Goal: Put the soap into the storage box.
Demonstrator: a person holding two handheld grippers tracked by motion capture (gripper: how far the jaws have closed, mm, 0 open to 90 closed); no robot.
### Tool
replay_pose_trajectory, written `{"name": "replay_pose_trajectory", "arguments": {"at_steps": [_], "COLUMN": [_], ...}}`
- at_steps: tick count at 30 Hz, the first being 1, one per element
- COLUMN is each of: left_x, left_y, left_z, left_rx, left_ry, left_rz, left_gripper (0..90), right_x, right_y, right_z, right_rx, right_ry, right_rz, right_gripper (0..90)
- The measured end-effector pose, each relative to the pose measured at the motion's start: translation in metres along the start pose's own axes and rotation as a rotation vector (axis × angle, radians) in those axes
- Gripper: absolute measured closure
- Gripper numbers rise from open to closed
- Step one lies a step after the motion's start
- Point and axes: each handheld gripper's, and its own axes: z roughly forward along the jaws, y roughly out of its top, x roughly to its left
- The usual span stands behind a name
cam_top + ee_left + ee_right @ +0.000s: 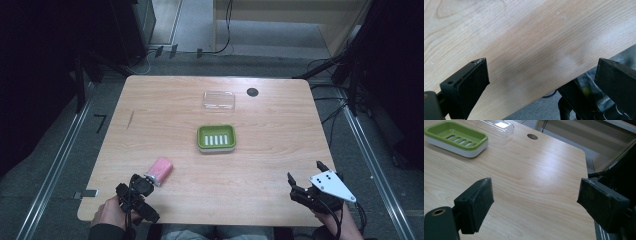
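A pink soap bar (161, 170) lies on the wooden table (280, 135), near its front left. My left gripper (131, 186) sits just below and left of the bar, close to it. In the left gripper view its jaws stand wide apart over bare wood at the table's edge, so the left gripper (541, 67) is open and holds nothing. A green soap dish (216, 128) with a white base rests mid-table, with a clear plastic lid (219, 100) behind it. My right gripper (305, 171) hovers open at the front right corner, and the right gripper (535, 187) faces the green soap dish (475, 143) and the clear plastic lid (495, 126).
A dark round cable hole (252, 92) is set in the table near its far edge, right of the lid. Metal rails run along the floor on both sides. Cables and dark stands crowd the far corners. A small silver object (86, 193) lies by the front left corner.
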Motion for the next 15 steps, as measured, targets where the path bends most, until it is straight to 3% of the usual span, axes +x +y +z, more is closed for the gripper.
{"name": "replay_pose_trajectory", "arguments": {"at_steps": [4,9,15], "left_x": [0.001,0.002,0.005], "left_y": [0.001,0.005,0.011], "left_z": [-0.001,-0.004,-0.003], "left_rx": [-0.018,-0.087,-0.114], "left_ry": [0.002,0.002,-0.009], "left_rz": [0.0,-0.014,-0.016], "left_gripper": [0.0,0.0,0.0], "right_x": [-0.001,0.0,0.001], "right_y": [0.0,0.0,0.001], "right_z": [0.0,0.0,0.001], "right_rx": [-0.003,-0.001,0.002], "right_ry": [-0.003,-0.001,0.005], "right_rz": [0.006,0.002,-0.005], "right_gripper": [13.5,13.5,13.5]}}
